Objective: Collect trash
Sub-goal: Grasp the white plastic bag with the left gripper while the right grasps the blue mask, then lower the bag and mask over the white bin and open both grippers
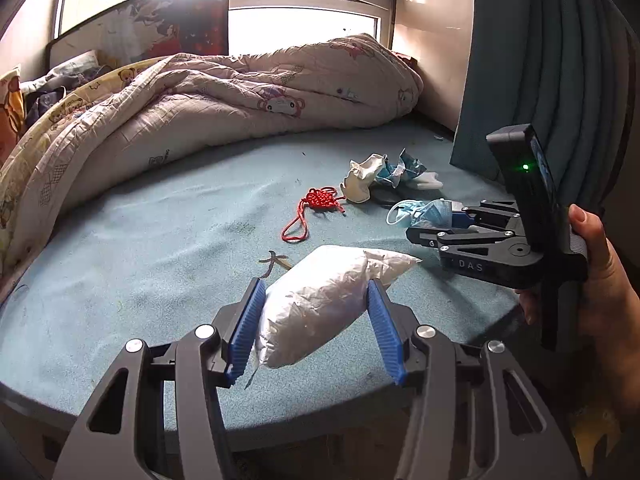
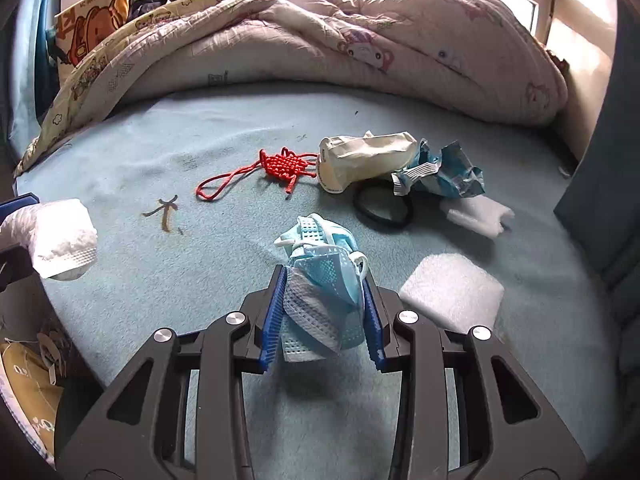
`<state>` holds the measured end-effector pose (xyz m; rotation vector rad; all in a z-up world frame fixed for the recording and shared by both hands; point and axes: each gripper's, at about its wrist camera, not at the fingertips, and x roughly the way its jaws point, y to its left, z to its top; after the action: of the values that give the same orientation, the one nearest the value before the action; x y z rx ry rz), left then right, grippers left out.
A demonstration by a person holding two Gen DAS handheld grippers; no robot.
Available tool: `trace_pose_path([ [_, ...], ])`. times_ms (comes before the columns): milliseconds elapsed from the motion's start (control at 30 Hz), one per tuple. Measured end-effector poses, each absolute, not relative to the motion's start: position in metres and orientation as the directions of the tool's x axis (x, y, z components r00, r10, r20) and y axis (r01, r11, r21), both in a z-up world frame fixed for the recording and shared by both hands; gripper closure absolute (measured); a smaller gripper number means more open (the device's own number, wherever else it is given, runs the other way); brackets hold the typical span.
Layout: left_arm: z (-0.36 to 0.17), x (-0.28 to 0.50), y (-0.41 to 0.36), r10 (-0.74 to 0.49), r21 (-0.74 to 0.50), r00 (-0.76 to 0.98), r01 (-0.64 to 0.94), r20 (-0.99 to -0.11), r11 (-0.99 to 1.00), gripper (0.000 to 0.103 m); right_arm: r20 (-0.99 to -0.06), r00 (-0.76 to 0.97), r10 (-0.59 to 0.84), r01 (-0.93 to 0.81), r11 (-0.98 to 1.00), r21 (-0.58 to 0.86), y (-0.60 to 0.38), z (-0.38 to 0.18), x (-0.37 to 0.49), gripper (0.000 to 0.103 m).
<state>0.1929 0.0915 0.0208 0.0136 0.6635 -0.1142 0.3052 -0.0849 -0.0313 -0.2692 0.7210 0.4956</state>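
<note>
My left gripper is shut on a white crumpled wrapper and holds it above the blue bed sheet; the wrapper also shows in the right wrist view. My right gripper is shut on a blue face mask, also seen in the left wrist view. More trash lies beyond: a cream paper bag, a crumpled blue wrapper, a white foam piece and a white foam pad.
A red knotted cord and a black hair band lie on the sheet. A bunched quilt fills the back of the bed. A dark curtain hangs at the right. A bag with paper sits low left.
</note>
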Motion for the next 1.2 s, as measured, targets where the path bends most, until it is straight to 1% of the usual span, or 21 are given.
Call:
trace_pose_path([
  [200,0.023,0.162,0.084,-0.103,-0.023,0.785,0.113,-0.610,0.993,0.052,-0.640,0.675,0.367,-0.540,0.837,-0.090,-0.101,-0.014,0.241,0.071],
  [433,0.016,0.120,0.070,-0.102,-0.025,0.780,0.110,-0.617,0.994,0.052,-0.590,0.687,0.424,-0.573,0.816,-0.080,-0.120,0.003,0.172,0.071],
  [633,-0.003,0.082,0.056,-0.094,-0.014,0.774,0.109,-0.626,0.994,0.052,-0.572,0.684,0.453,-0.593,0.802,-0.072,-0.137,-0.003,0.120,0.071],
  [867,-0.052,0.050,0.044,-0.101,-0.037,0.736,0.103,-0.670,0.994,0.052,-0.592,0.659,0.464,-0.609,0.791,-0.058,-0.150,-0.042,0.077,0.071],
  [967,-0.079,0.043,0.034,-0.110,-0.039,0.709,0.116,-0.696,0.992,0.052,-0.621,0.632,0.463,-0.620,0.783,-0.047,-0.153,-0.074,0.066,0.071],
  [1100,-0.121,0.044,0.021,-0.089,-0.004,0.685,0.124,-0.724,0.992,0.051,-0.663,0.606,0.440,-0.611,0.791,-0.033,-0.159,-0.125,0.066,0.071],
  [1200,-0.160,0.053,0.016,-0.121,-0.043,0.637,0.137,-0.761,0.990,0.051,-0.695,0.582,0.422,-0.603,0.798,-0.020,-0.163,-0.161,0.073,0.071],
])
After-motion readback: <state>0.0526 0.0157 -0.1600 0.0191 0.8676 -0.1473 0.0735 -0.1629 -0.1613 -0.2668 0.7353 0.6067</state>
